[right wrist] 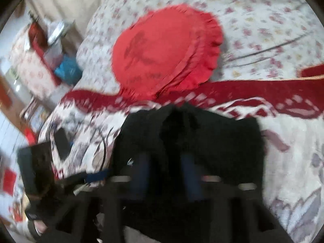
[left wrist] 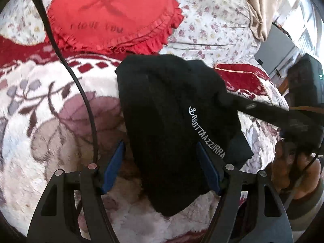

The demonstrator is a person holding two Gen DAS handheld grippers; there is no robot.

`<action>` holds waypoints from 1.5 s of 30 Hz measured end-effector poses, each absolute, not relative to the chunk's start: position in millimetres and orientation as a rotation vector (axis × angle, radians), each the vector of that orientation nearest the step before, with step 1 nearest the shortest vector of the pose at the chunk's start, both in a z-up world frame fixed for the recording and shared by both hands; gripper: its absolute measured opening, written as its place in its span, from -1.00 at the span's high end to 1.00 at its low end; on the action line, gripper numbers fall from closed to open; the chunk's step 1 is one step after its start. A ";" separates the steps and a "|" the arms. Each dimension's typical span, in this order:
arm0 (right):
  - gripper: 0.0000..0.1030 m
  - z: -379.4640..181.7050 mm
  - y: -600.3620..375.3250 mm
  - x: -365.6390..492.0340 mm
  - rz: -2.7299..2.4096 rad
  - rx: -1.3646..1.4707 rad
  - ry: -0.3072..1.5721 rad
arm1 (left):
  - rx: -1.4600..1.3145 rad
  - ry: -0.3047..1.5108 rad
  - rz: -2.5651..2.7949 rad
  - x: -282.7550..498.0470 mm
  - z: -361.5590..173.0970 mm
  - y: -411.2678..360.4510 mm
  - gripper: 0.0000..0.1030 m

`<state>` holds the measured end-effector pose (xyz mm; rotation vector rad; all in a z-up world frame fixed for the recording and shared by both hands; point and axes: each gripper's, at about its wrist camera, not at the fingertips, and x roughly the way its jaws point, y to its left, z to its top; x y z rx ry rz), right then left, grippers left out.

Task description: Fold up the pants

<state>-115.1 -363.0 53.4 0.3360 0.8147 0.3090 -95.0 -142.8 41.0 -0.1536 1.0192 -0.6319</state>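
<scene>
The black pants (left wrist: 168, 109), with white "GROTTAAZZURRA" lettering, hang bunched above the patterned blanket. In the left wrist view my left gripper (left wrist: 160, 162) is open, its blue pads (left wrist: 113, 166) on either side of the hanging cloth, not pinching it. The right gripper's finger reaches in from the right and holds the pants near their upper edge (left wrist: 226, 99). In the blurred right wrist view my right gripper (right wrist: 166, 172) is shut on the black pants (right wrist: 202, 133), which cover most of its fingers.
A round red frilled cushion (left wrist: 113, 14) lies on the floral sheet (left wrist: 212, 26) behind the pants. A white, red and mauve blanket (left wrist: 50, 111) covers the bed below. A black cable (left wrist: 81, 93) runs across the left. Furniture and clutter (right wrist: 50, 46) stand beside the bed.
</scene>
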 end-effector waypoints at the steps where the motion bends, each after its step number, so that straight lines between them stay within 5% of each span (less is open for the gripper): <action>1: -0.39 53.7 -368.1 -114.9 0.308 0.358 0.798 | -0.167 1.020 -0.630 -94.0 40.9 -140.8 -0.41; 8: -0.35 24.4 -350.0 -83.1 0.421 0.422 0.923 | -0.187 1.027 -0.618 -94.3 40.0 -134.4 -0.42; 11: 0.15 20.4 -338.0 -80.6 0.395 0.383 0.908 | -0.195 1.028 -0.604 -92.9 41.5 -129.7 -0.42; 14: 0.35 45.0 -337.9 -97.5 0.450 0.375 0.819 | -0.209 1.006 -0.587 -92.2 55.0 -118.9 -0.42; 20: 0.37 89.1 -380.8 -138.5 0.390 0.369 0.687 | -0.205 0.894 -0.608 -94.8 94.4 -122.6 -0.42; 27: 0.23 17.4 -414.7 -118.3 0.127 0.266 0.931 | -0.071 0.958 -0.630 -90.5 73.3 -175.9 -0.42; 34: 0.29 47.1 -425.7 -137.6 0.092 0.222 0.870 | -0.036 0.957 -0.632 -80.1 72.9 -198.4 -0.42; 38: 0.11 72.2 -443.2 -144.9 -0.011 0.244 0.779 | -0.007 0.968 -0.610 -69.9 71.6 -212.1 -0.42; 43: 0.12 85.4 -419.9 -124.6 0.170 0.237 0.761 | -0.002 0.999 -0.578 -54.7 64.0 -222.7 -0.42; 45: 0.30 73.3 -405.9 -109.3 0.190 0.193 0.800 | -0.011 1.011 -0.558 -50.7 61.4 -222.3 -0.42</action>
